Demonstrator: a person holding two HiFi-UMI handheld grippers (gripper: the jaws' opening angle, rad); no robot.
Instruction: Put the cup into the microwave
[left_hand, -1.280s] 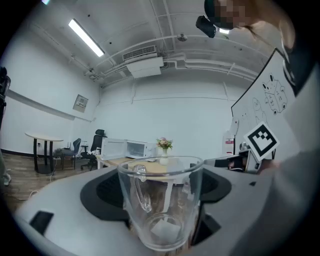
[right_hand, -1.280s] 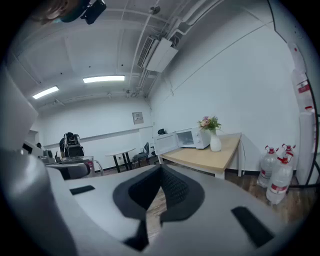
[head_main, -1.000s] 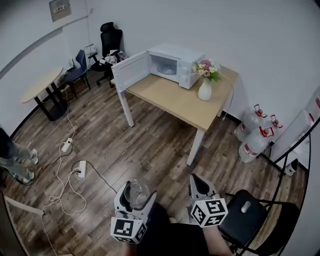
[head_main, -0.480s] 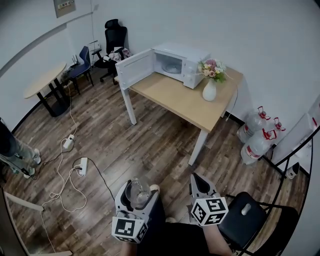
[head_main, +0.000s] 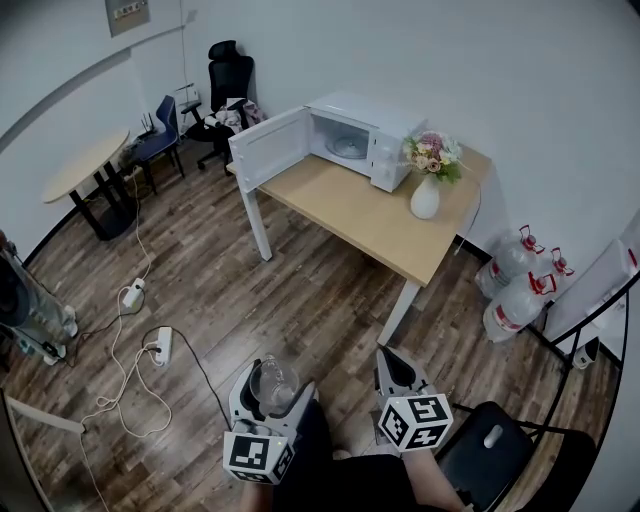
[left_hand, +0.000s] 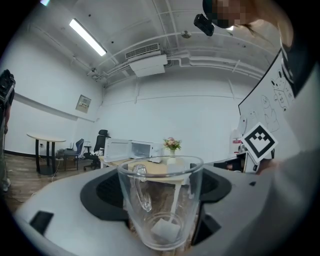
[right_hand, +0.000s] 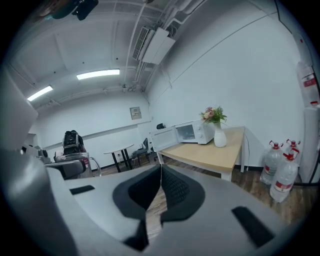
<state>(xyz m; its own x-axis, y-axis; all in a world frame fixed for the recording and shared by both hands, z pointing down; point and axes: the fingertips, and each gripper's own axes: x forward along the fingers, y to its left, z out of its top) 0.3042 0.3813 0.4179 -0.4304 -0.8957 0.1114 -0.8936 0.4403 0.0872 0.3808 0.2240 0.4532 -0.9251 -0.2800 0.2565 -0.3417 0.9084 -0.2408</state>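
At lower centre, left gripper (head_main: 270, 392) jaws clamp the cup (left_hand: 160, 200), right gripper (head_main: 392, 365) jaws closed empty; microwave (head_main: 385, 130) now slightly nearer, still distant.

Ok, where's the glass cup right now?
The glass cup is low and left of centre in the head view, held in the left gripper, far from the open microwave on the table.

A person (head_main: 25, 315) is cut off by the head view's left edge. Inside the microwave (head_main: 362, 135) sits a pale round shape, perhaps a turntable, too small to tell. A pale square seen through the cup (left_hand: 160, 200) cannot be identified.
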